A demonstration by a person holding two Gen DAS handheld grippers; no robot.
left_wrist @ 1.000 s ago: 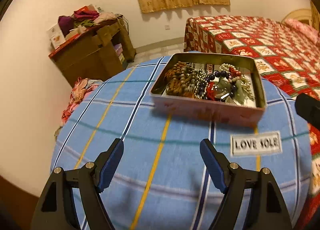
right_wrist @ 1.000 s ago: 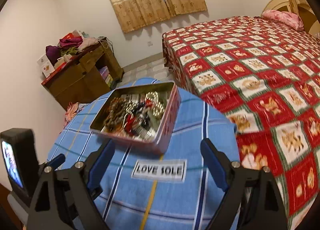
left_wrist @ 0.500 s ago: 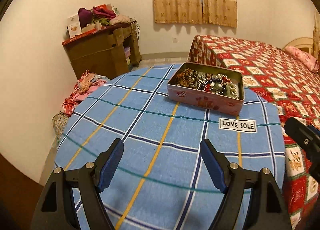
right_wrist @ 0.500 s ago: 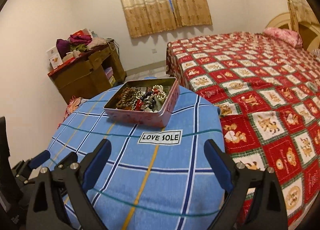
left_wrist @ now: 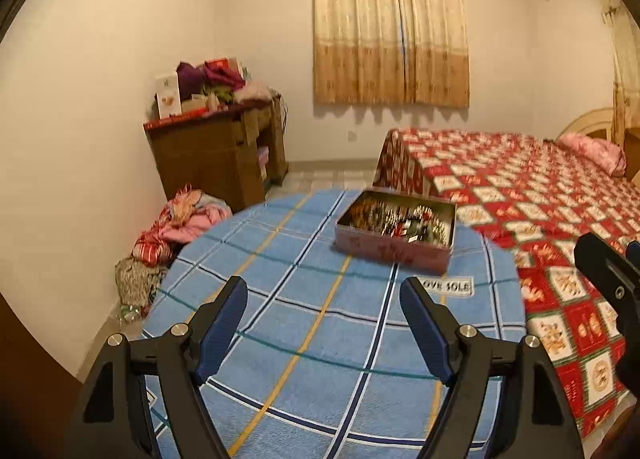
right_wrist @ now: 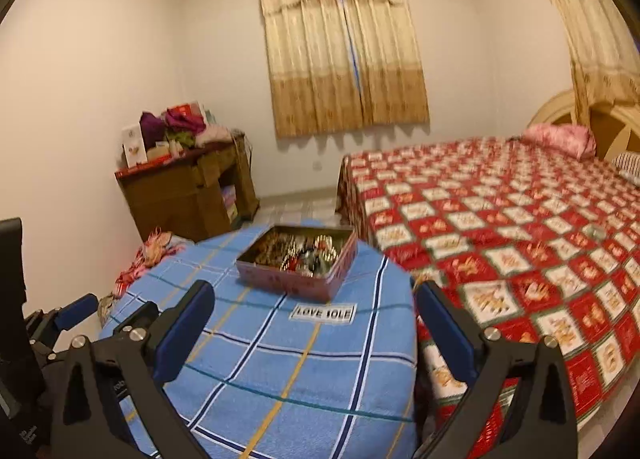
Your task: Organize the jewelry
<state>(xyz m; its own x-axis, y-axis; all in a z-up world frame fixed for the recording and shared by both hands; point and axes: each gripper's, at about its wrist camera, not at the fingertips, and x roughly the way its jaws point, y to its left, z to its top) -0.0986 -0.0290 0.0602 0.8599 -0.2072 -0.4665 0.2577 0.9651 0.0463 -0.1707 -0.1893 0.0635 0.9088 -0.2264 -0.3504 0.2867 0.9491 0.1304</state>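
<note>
An open pink tin box (left_wrist: pixel 394 249) (right_wrist: pixel 296 279) full of tangled beaded jewelry (left_wrist: pixel 396 217) (right_wrist: pixel 300 251) sits at the far side of a round table under a blue plaid cloth (left_wrist: pixel 320 323) (right_wrist: pixel 280 359). My left gripper (left_wrist: pixel 324 319) is open and empty, well short of the box, above the table's near part. My right gripper (right_wrist: pixel 314 325) is open and empty, also back from the box. The right gripper's body shows at the right edge of the left wrist view (left_wrist: pixel 608 271). The left gripper shows at the left of the right wrist view (right_wrist: pixel 72 311).
A bed with a red patterned cover (left_wrist: pixel 540 195) (right_wrist: pixel 520 219) stands right of the table. A wooden cabinet piled with clothes (left_wrist: pixel 216 147) (right_wrist: pixel 188 191) stands at the back left wall. A heap of clothes (left_wrist: pixel 176 227) lies on the floor. A "LOVE SOLE" label (right_wrist: pixel 323 314) is on the cloth.
Both grippers have drawn back and risen away from the box, which now looks smaller and farther off. Both stay open and empty.
</note>
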